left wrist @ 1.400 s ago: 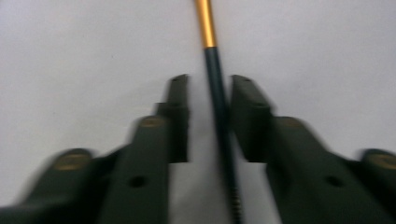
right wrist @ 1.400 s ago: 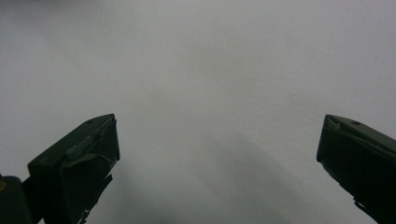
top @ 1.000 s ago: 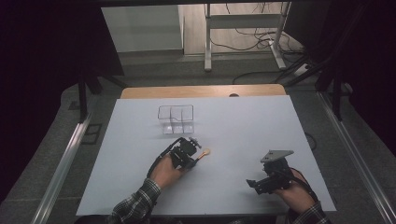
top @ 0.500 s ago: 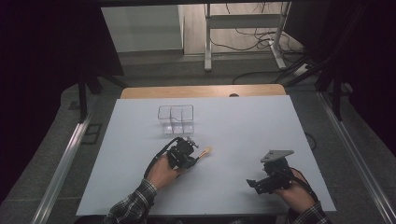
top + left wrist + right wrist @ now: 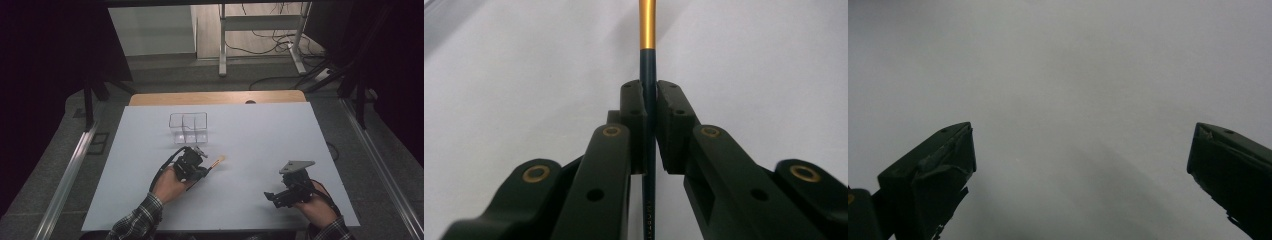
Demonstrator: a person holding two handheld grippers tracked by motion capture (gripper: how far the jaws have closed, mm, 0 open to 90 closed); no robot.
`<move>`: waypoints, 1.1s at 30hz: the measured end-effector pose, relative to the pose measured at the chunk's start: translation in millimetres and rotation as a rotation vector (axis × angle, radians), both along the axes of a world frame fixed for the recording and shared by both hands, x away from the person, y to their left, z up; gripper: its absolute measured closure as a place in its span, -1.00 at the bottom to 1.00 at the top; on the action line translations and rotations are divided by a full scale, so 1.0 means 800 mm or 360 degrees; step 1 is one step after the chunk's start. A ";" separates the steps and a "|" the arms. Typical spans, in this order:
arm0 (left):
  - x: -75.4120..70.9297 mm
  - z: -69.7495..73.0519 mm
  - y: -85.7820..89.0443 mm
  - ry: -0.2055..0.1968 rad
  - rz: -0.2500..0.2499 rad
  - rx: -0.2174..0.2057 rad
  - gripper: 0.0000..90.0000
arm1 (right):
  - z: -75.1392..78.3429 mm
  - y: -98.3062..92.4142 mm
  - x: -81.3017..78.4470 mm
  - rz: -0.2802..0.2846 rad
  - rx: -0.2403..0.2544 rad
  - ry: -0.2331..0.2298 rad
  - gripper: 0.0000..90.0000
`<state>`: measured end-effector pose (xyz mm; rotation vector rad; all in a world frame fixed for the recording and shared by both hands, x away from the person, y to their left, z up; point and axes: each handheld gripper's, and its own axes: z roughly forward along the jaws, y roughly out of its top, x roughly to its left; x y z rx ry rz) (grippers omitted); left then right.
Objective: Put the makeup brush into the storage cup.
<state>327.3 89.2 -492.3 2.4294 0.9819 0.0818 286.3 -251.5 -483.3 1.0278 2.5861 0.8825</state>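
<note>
My left gripper [image 5: 204, 168] lies low over the white table [image 5: 260, 140], just in front of the clear box. It is shut on a thin pen [image 5: 217, 162]. In the left gripper view the pads [image 5: 634, 107] pinch the pen's dark blue shaft, and its gold-orange end [image 5: 647, 30] sticks out ahead over the table. My right gripper [image 5: 273, 199] rests near the table's front right, pointing left. Its jaws stand wide apart in the right gripper view [image 5: 1083, 132], with bare table between them.
A clear plastic box [image 5: 188, 127] with divided compartments stands on the table behind the left gripper. A wooden strip [image 5: 215, 98] borders the table's far edge. Metal rails run along both sides, and a desk frame with cables stands on the floor beyond.
The left hand with the pen has drifted very slightly to the left. The right gripper has stayed in place.
</note>
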 end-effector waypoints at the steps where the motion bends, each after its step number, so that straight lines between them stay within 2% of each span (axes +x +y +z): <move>1: 0.000 0.000 0.001 -0.0001 0.0001 -0.0007 0.86 | 0.000 0.000 0.000 0.0000 0.0000 0.0000 -1.00; 14: -0.005 0.008 0.011 -0.0029 -0.0009 -0.0050 0.86 | 0.001 0.000 0.000 0.0003 0.0006 -0.0004 -1.00; 23: -0.007 0.018 0.025 -0.0109 0.0014 -0.0110 0.86 | 0.001 -0.001 0.000 0.0002 0.0010 -0.0006 -1.00; 33: -0.009 0.027 0.039 -0.0170 0.0047 -0.0171 0.86 | 0.002 -0.002 0.000 0.0005 0.0023 -0.0017 -1.00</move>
